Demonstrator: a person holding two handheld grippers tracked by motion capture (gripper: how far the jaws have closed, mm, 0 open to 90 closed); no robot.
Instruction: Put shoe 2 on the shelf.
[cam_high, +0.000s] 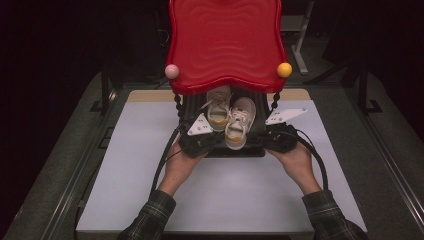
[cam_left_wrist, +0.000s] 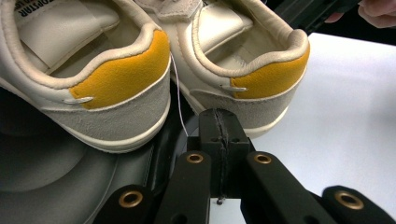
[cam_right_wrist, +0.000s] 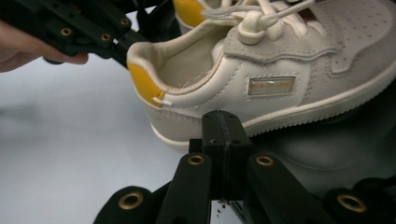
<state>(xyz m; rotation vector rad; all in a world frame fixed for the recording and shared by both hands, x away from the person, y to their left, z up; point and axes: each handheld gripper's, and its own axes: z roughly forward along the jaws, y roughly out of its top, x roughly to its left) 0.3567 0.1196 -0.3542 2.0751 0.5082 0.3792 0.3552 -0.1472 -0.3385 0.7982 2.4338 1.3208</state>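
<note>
High view: my left gripper (cam_high: 200, 131) and right gripper (cam_high: 280, 129), both closed and empty, sit beside two shoes (cam_high: 231, 116).

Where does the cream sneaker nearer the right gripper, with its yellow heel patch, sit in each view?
High view: cream sneaker, centre, below the red tray.
Left gripper view: upper right.
Right gripper view: upper centre to right.
Shared landmark: yellow heel patch.

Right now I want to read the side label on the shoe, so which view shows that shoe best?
The right gripper view: the shoe lies side-on with its label patch, laces and yellow heel. The left gripper view shows its heel from behind. The high view shows it small from above.
</note>
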